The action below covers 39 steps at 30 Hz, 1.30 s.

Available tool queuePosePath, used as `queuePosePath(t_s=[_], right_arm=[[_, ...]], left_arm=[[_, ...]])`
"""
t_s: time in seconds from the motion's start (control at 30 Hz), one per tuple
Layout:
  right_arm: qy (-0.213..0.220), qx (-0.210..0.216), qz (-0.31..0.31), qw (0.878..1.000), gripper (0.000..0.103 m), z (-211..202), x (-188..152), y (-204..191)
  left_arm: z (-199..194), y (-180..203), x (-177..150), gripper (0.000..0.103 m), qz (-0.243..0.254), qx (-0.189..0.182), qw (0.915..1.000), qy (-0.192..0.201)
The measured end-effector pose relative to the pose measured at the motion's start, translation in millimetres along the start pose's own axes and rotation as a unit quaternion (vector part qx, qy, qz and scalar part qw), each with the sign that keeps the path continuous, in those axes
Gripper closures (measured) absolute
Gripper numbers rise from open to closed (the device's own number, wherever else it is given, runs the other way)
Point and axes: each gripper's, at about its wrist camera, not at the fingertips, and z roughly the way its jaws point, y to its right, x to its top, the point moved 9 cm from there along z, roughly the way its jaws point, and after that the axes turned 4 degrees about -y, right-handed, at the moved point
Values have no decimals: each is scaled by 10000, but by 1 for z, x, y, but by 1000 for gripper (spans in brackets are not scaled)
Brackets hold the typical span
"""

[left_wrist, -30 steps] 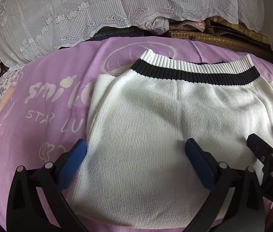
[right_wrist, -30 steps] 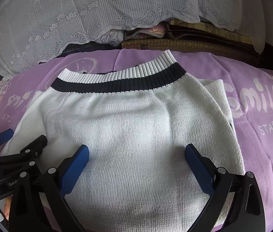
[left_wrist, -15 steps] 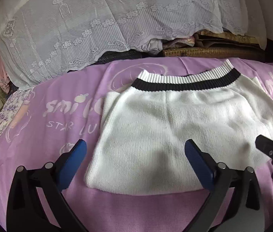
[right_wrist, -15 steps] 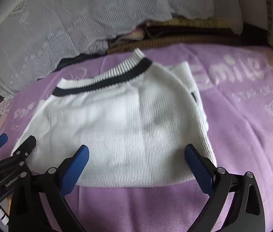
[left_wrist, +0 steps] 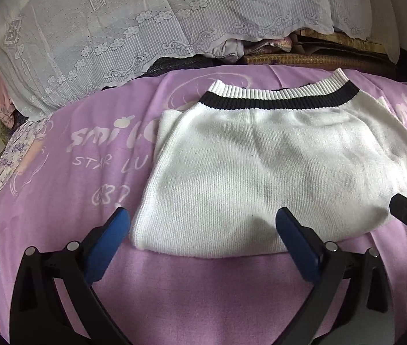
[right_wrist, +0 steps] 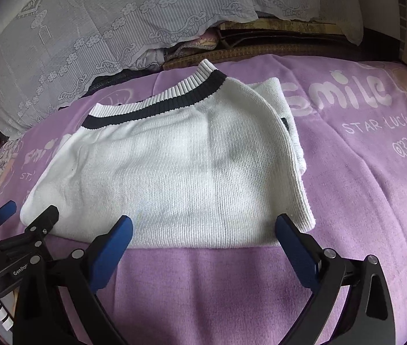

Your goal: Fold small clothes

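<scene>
**Folded sweater on the bed**

I see the white sweater (left_wrist: pixel 264 178) lying folded flat on the purple blanket (left_wrist: pixel 68 172). My left gripper (left_wrist: pixel 202 235) and right gripper (right_wrist: pixel 203 237) hover at its near edge, both spread wide, holding nothing.

The left gripper (left_wrist: pixel 202 224) has black angular plastic arms with triangular cut-outs, round silver screw heads at the joints, and blue fingers (left_wrist: pixel 108 244). The right gripper (right_wrist: pixel 203 231) looks the same. On the left gripper's black body white letters read "GenRob".
</scene>
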Motion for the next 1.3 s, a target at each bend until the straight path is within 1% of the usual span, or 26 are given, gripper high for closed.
queuePosePath(t_s=[0.1, 0.2, 0.37, 0.47, 0.63, 0.8, 0.83, 0.9, 0.97, 1.0, 1.03, 1.07, 1.1, 1.13, 1.17, 1.23, 1.27, 1.3], right_arm=[[-35, 124, 113, 9999, 3, -5, -7, 3], [-165, 228, 280, 9992, 3, -6, -16, 8], [-153, 387, 386, 9984, 3, -14, -24, 11], [-167, 630, 582, 9962, 3, -14, -24, 15], [25, 1450, 1164, 9826, 3, -16, -15, 29], [232, 1993, 1446, 9689, 3, -25, -12, 36], [261, 2062, 1535, 9660, 4, -27, -10, 39], [262, 2083, 1602, 9645, 5, -27, -8, 43], [372, 2054, 1756, 9621, 7, -28, -4, 50], [419, 2034, 1860, 9604, 9, -27, -2, 54], [442, 2002, 1964, 9588, 11, -24, 2, 58], [445, 1968, 2045, 9578, 12, -19, 7, 63], [434, 1912, 2131, 9571, 17, -13, 13, 67], [417, 1827, 2217, 9569, 24, -7, 19, 72], [380, 1757, 2317, 9560, 29, 0, 25, 77], [259, 1720, 2566, 9507, 57, 17, 36, 85], [177, 1757, 2718, 9460, 63, 26, 40, 89], [124, 1840, 2863, 9402, 68, 32, 42, 92]], left_arm=[[-3, -6, -3, 4, -104, -23, 9999, -30], [-5, -9, -7, 4, -149, -20, 9999, -34], [-12, -9, -13, 4, -118, 5, 9999, -16], [-17, -9, -14, 4, -137, -43, 9999, -12], [-19, -1, 1, 4, -178, -210, 9996, -103], [-14, 28, 26, 4, -2, -170, 9998, -48], [-12, 33, 30, 4, -31, -202, 9998, -82], [-3, 40, 35, 4, -174, -356, 9990, -203], [14, 45, 32, 4, -282, -439, 9976, -447], [29, 49, 25, 4, -222, -411, 9967, -669], [39, 52, 18, 4, -187, -453, 9960, -750], [38, 51, 18, 4, -283, -526, 9963, -610], [37, 50, 18, 4, -290, -558, 9960, -635], [37, 50, 18, 4, -270, -563, 9960, -645], [36, 50, 17, 4, -267, -572, 9960, -631], [28, 47, 18, 4, -340, -644, 9956, -587], [22, 45, 21, 4, -391, -678, 9956, -518], [17, 42, 27, 4, -445, -685, 9958, -410]])
